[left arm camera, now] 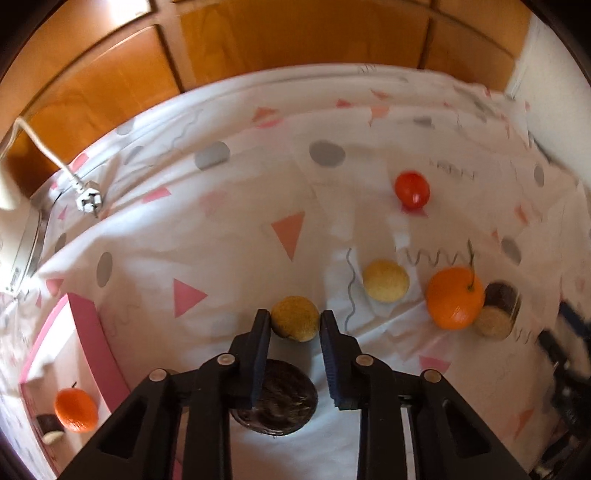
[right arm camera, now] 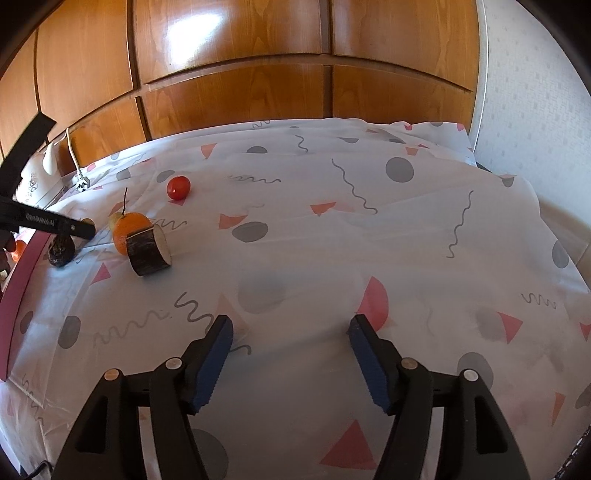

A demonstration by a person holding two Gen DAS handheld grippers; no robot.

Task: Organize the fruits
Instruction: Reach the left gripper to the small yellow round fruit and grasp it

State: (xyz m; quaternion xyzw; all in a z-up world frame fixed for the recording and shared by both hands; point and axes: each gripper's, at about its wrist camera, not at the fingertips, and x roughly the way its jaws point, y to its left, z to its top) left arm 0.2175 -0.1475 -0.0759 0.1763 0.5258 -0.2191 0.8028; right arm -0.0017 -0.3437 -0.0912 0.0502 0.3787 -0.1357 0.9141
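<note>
Two tongs slant down over a cloth-covered surface (right arm camera: 369,236) before wooden cupboard doors (right arm camera: 229,55). The left tongs (left arm camera: 294,317) are drawn in narrow and grip nothing that can be made out. A yellow ball (left arm camera: 295,319) lies just past their tips, and a dark fruit (left arm camera: 284,402) lies beneath the pads. The right tongs (right arm camera: 290,325) stand open and empty over bare cloth. A pale ball (left arm camera: 386,280), an orange (left arm camera: 455,297) and a tomato (left arm camera: 412,189) lie to the right of the left tongs. A pink tray (left arm camera: 92,325) lies to the left.

Bright daylight; glare on cabinet doors (right arm camera: 192,29); fisheye-warped, blurred edges.
</note>
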